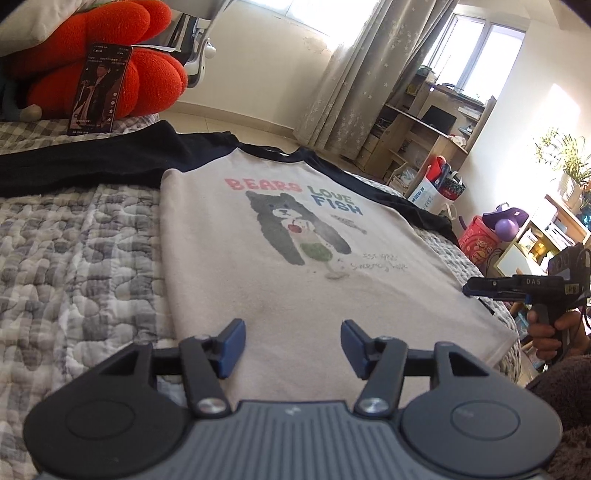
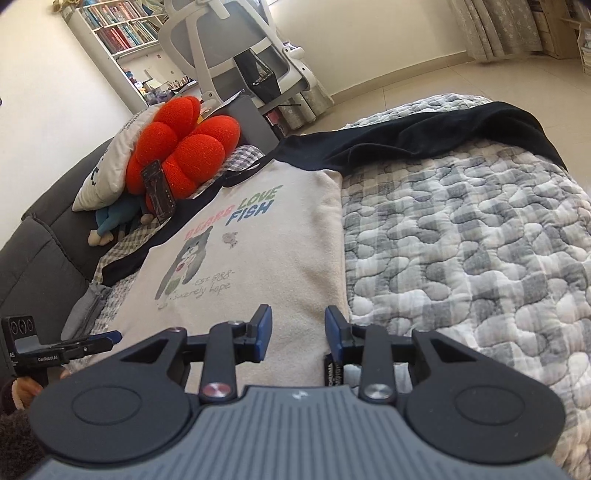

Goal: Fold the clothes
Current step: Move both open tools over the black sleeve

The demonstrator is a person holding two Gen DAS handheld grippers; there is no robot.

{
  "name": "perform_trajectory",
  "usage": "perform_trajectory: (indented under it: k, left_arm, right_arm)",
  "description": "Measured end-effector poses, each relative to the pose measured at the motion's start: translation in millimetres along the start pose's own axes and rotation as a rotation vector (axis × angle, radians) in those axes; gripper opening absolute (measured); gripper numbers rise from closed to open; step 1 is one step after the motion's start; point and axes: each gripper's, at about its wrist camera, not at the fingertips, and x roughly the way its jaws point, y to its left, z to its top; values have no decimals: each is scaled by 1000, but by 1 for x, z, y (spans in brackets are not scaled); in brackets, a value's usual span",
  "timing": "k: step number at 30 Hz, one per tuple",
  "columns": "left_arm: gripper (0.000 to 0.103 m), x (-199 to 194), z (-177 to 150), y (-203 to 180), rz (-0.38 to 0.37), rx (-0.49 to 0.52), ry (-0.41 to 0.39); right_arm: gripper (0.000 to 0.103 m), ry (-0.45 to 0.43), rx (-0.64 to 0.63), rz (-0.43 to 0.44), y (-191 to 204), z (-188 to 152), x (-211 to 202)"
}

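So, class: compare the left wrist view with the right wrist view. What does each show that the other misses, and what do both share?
Only the left wrist view: the window, star-patterned curtain, wooden desk and potted plant.

Only the right wrist view: the bookshelf, the full office chair and the white pillow.

Both: the bear T-shirt spread flat on the quilt, the red cushion, and both hand-held grippers, left and right, open over the hem with nothing between the jaws.

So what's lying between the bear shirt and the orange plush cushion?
A dark card stands propped against the orange plush cushion, with checked bedding under it and the bear shirt below its black sleeve; clearest in the left wrist view.
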Motion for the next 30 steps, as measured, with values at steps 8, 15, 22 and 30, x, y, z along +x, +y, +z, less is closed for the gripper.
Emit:
perform_trajectory:
  k: [8,15,22,30]
  left_arm:
    - [60,26,69,-40,-25,121,40]
    - [61,102,115,-108,-110,281,80]
    - [60,191,128,-177,-194,447,105]
    - [60,261,131,-224,-216,592,93]
  right_arm:
    - [39,-75,74,-113,-41,41,-16]
    - [39,-115,166,-177,-86,75,-19]
    - [39,-151,236,-223,-125,104,-11]
    - [39,-169,171,-254,-147,114,1]
